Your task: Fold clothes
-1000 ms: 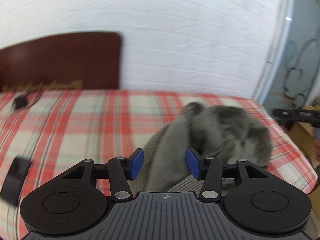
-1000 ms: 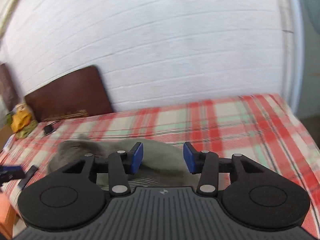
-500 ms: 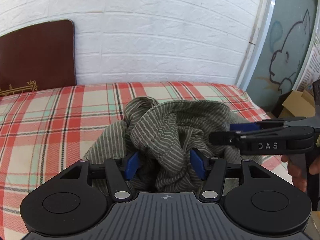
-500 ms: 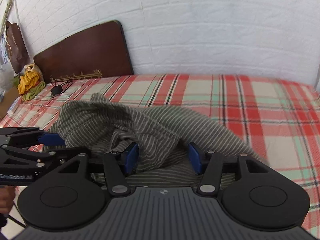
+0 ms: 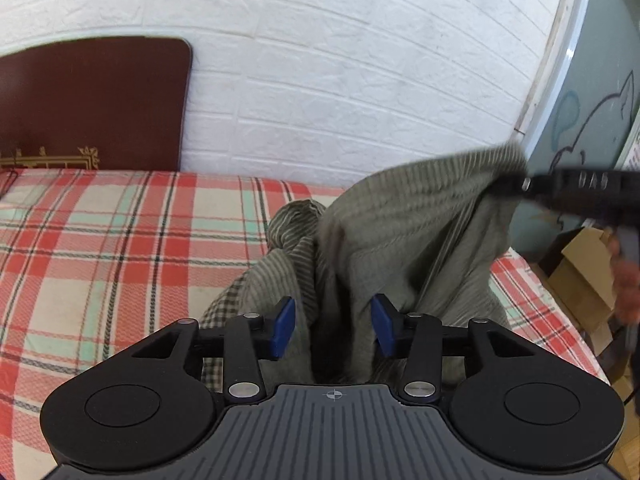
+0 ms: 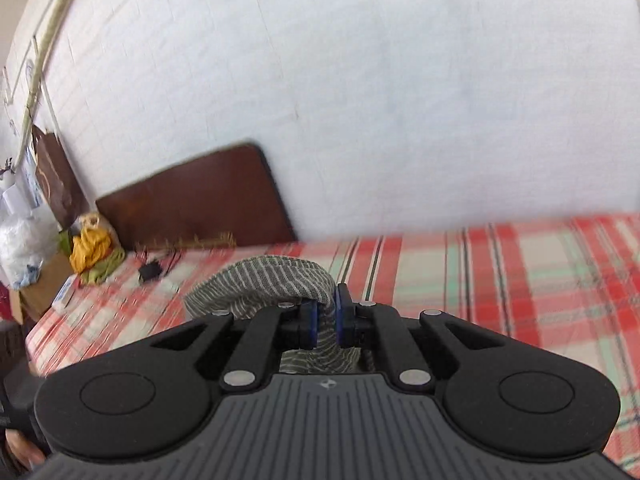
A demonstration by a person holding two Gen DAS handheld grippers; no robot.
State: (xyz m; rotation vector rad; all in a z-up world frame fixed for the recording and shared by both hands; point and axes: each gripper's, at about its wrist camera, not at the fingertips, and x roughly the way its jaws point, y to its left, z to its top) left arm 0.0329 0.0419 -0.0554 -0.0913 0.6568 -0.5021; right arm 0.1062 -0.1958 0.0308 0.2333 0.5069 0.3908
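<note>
- Brown headboard [image 5: 92,100]: stands against the white brick wall [image 5: 340,60] at the far left corner of the bed.
- Bed [image 5: 100,240]: red, green and cream plaid cover, running along the wall.
- Small black object [image 6: 150,270] with a cord: on the cover near the headboard, seen in the right wrist view; too blurred to identify.
- Yellow and green bundle [image 6: 94,254]: just off the bed's left end, beside a cardboard box [image 6: 44,280].
- Left gripper [image 5: 333,330]: blue pads apart and opening. Folds of the shirt hang between them; the pads do not press on the fabric.
- Grey-green striped shirt [image 5: 400,248]: bunched on the bed's near edge toward the right end, one part pulled up off the cover toward the right.
- Right gripper [image 6: 326,320]: pads closing, clamped on a fold of the striped shirt; fabric arches up and over the left pad. In the left wrist view it holds the raised part of the shirt above the bed's right end, motion-blurred.
- Blue-grey panel [image 5: 592,92] with a line drawing: past the bed's right end.
- Cardboard boxes [image 5: 580,272]: on the floor below that panel.
</note>
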